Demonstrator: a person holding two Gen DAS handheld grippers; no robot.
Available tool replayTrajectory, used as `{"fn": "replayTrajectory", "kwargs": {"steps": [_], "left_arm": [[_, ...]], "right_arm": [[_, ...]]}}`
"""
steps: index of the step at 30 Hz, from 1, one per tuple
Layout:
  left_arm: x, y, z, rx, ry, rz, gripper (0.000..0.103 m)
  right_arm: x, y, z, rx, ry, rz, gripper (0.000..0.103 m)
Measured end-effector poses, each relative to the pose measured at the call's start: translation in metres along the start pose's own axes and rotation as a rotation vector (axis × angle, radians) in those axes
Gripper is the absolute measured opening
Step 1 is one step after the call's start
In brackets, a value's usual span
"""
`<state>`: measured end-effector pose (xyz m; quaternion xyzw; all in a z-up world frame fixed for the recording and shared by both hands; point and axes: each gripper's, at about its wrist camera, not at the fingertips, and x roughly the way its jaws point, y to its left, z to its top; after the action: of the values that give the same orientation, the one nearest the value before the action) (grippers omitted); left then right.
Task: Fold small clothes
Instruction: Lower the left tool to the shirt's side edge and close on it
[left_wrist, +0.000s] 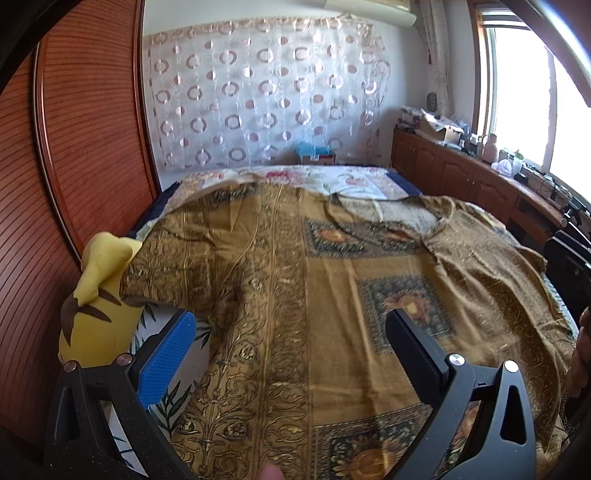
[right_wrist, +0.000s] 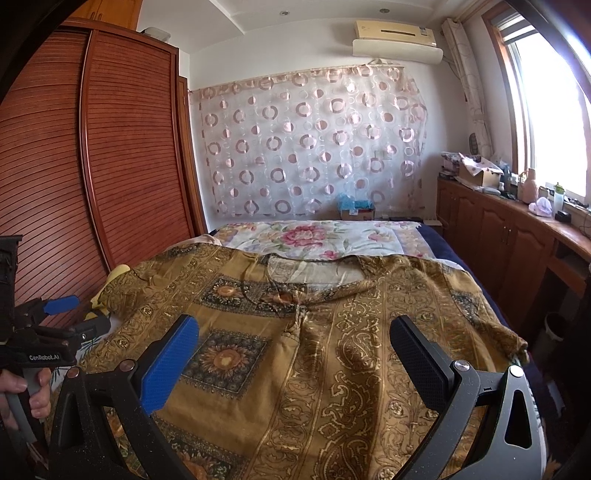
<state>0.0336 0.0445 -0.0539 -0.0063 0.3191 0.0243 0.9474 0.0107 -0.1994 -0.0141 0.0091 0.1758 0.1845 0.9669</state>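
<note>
Blue and black pads of the right tool (right_wrist: 293, 354) stand wide apart over the near half of the top (right_wrist: 295, 332), holding nothing. That top, a gold and brown patterned garment, lies spread flat on the bed (right_wrist: 317, 236), neckline away from the camera and both short sleeves out to the sides. Its right sleeve ends at the bed's right edge, beside a narrow strip of floor before the cabinets (right_wrist: 498, 236). Its left sleeve reaches toward a yellow plush (right_wrist: 118, 273) at the bed's left edge, close to the wardrobe (right_wrist: 110, 147).

From the left wrist view, the left tool (left_wrist: 290, 343) also gapes wide and empty, hovering over the top's (left_wrist: 295, 277) left part, with its blue pad (left_wrist: 168, 358) above the white leaf-print sheet (left_wrist: 173, 402) beside the plush (left_wrist: 99, 295). In the right wrist view, a hand (right_wrist: 27, 395) grips that tool's (right_wrist: 62, 314) handle at the far left, fingers curled round the trigger, tool pointing forward along the bed.

Beyond the neckline the bed is open, covered with a floral sheet (right_wrist: 314, 236). Farther still, a box (right_wrist: 356, 212) sits at the foot of a circle-pattern curtain (right_wrist: 310, 147). Clutter crowds the cabinet top under the window (right_wrist: 554, 110).
</note>
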Motion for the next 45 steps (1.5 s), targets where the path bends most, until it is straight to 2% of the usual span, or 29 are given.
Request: {"fn": "replayTrajectory", "kwargs": {"steps": [4,13,17,20,25,28,30,34,36,39,45], "left_arm": [[0.013,0.013,-0.006,0.007,0.060,0.017,0.103],[0.024,0.055,-0.010,-0.028,0.101,0.051,0.103],[0.027,0.079,-0.007,-0.054,0.116,0.068,0.103],[0.030,0.100,-0.008,-0.099,0.121,0.036,0.103],[0.035,0.127,-0.001,-0.122,0.107,0.031,0.103],[0.044,0.143,0.006,-0.143,0.110,0.020,0.095],[0.049,0.152,0.010,-0.157,0.111,0.017,0.083],[0.062,0.166,0.011,-0.181,0.124,-0.002,0.073],[0.074,0.173,0.008,-0.200,0.149,-0.007,0.057],[0.084,0.184,0.006,-0.231,0.167,-0.022,0.041],[0.086,0.189,0.009,-0.228,0.147,-0.038,0.019]], "right_arm": [[0.010,0.006,0.001,-0.021,0.014,0.012,0.103],[0.043,0.015,0.009,-0.080,0.078,0.049,0.103],[0.061,0.020,0.010,-0.112,0.154,0.100,0.103],[0.074,0.028,0.006,-0.153,0.231,0.159,0.103],[0.077,0.031,0.005,-0.183,0.285,0.201,0.103],[0.083,0.030,0.007,-0.203,0.311,0.190,0.103],[0.084,0.028,0.007,-0.206,0.322,0.180,0.103],[0.083,0.030,0.005,-0.200,0.330,0.173,0.103],[0.080,0.030,0.003,-0.213,0.331,0.165,0.103],[0.072,0.028,-0.001,-0.214,0.332,0.162,0.103],[0.071,0.035,-0.005,-0.219,0.327,0.151,0.103]]}}
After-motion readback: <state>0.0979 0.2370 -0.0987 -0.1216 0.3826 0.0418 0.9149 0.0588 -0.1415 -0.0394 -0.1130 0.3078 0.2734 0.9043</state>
